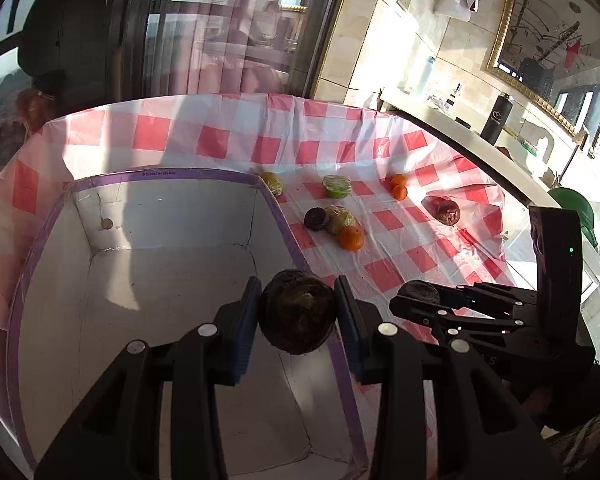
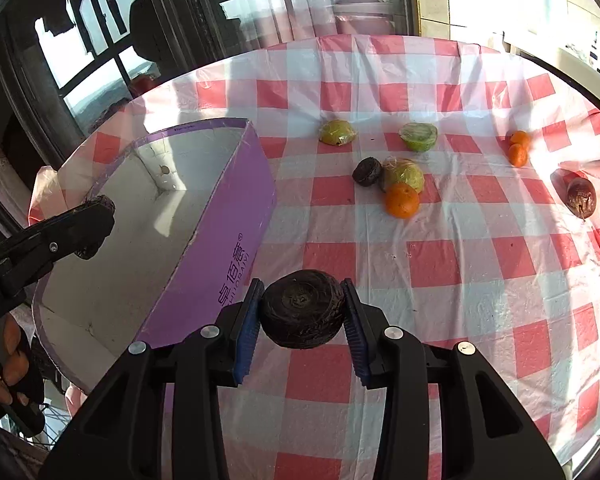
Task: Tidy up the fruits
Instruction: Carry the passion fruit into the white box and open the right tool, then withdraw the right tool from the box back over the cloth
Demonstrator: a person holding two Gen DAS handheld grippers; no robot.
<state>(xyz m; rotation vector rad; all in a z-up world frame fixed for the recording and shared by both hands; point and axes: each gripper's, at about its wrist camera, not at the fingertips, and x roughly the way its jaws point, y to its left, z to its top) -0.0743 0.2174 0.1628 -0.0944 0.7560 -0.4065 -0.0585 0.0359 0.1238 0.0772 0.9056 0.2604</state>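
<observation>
My left gripper [image 1: 297,316] is shut on a dark round fruit [image 1: 298,312] and hangs over the right rim of the open purple box [image 1: 172,216]. The box's white inside shows no fruit. My right gripper [image 2: 302,314] is shut on another dark round fruit [image 2: 302,312], above the checked cloth just right of the box's purple side [image 2: 220,236]. In the left wrist view the right gripper [image 1: 418,294] shows at the right with its dark fruit [image 1: 420,291]. In the right wrist view the left gripper [image 2: 96,226] appears over the box.
On the red-and-white checked table [image 2: 440,264] lie an orange [image 2: 401,199], a dark fruit [image 2: 367,171], a green wrapped fruit [image 2: 406,174], two more green ones [image 2: 337,132] [image 2: 418,136], two small oranges [image 2: 517,148] and a reddish-brown fruit [image 2: 581,197]. A counter with a black bottle [image 1: 496,116] stands at the right.
</observation>
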